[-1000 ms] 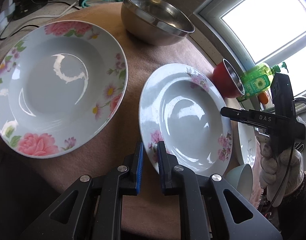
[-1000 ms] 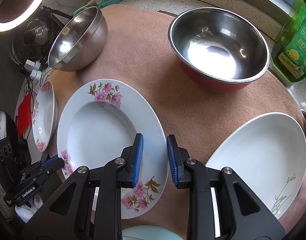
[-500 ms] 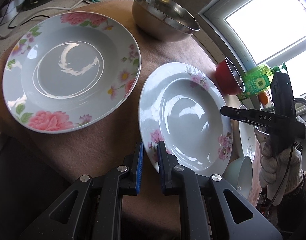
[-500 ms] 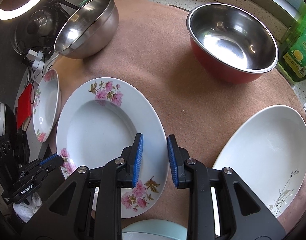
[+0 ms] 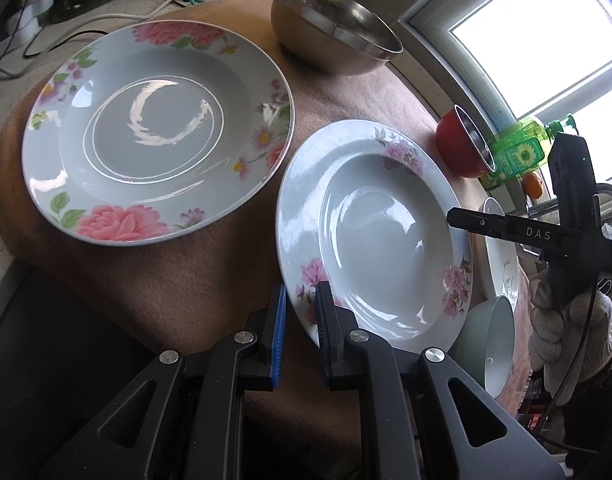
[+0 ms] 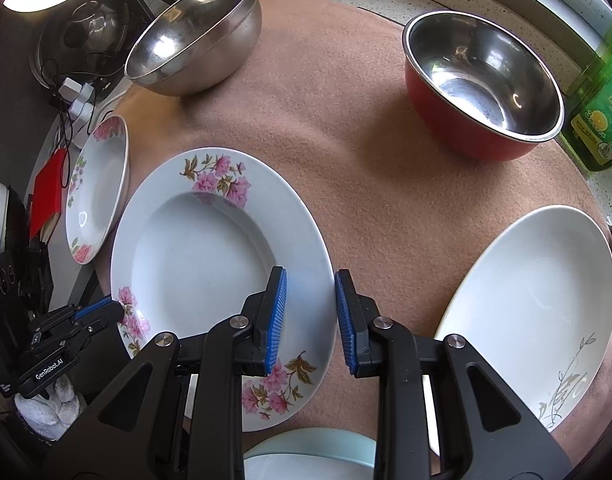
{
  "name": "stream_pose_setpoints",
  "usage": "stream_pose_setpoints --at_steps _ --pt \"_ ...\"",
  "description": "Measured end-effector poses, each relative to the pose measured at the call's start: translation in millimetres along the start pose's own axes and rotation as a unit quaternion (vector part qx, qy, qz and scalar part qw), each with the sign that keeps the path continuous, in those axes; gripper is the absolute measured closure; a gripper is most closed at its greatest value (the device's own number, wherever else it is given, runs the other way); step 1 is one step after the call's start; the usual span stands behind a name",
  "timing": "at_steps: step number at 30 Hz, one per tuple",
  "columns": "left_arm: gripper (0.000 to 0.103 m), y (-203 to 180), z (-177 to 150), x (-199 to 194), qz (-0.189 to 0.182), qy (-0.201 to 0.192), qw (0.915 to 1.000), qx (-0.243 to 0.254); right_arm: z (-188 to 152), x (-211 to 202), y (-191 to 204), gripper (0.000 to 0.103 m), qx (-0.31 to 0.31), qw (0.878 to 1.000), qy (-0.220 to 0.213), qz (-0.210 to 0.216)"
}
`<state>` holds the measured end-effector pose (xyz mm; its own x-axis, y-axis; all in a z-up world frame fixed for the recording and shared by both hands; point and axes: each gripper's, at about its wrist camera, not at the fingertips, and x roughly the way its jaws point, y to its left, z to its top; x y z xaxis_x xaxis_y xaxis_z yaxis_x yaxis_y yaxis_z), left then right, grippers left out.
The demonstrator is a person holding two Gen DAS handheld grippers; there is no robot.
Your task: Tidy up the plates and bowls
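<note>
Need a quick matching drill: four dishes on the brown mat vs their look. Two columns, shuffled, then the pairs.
1. steel bowl
2. red bowl
3. plain white plate
4. middle floral plate

A. grey sprig at one edge
B. pink blossoms, brown leaves
C. bare metal outside
D. coloured outside, metal inside

Pairs: 1-C, 2-D, 3-A, 4-B

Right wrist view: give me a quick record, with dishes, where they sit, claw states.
surface: brown mat
middle plate: pink flowers, centre of mat
rose plate: left of middle plate
white plate: right, grey sprig on rim
steel bowl: back left
red bowl: back right, steel inside
pale green bowl: near edge, partly hidden
left claw: shut on middle plate's left rim
right claw: open, astride its right rim
</note>
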<state>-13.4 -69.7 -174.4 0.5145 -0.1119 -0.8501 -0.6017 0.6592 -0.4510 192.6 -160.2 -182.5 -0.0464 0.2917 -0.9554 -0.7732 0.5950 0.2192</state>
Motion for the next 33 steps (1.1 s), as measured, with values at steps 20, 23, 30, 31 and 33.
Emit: stream_pose_setpoints --at_steps 20,23,30,31,33 --pt "0.090 10.7 -12.2 -11.9 0.010 0.015 0.9998 -0.007 -11.7 7.0 19.1 0.076 -0.044 0.998 0.033 -0.002" --pt "0.090 13.8 -15.4 -14.3 0.011 0.017 0.9997 -0.012 -14.0 8.5 24.5 0.075 -0.053 0.998 0.036 -0.002" --pt "0.090 16.1 -22.2 -15.5 0.011 0.008 0.9997 -0.021 -14.6 7.7 29.0 0.074 -0.060 0.998 0.037 -0.006" --pt "0.090 17.2 -21.9 -15.2 0.009 0.009 0.9996 -0.025 -14.7 7.3 29.8 0.074 -0.060 0.997 0.038 -0.006" --pt "0.090 18.5 -22.2 -15.8 0.009 0.012 0.9995 -0.027 -16.2 8.1 31.7 0.074 -0.062 0.997 0.041 -0.004"
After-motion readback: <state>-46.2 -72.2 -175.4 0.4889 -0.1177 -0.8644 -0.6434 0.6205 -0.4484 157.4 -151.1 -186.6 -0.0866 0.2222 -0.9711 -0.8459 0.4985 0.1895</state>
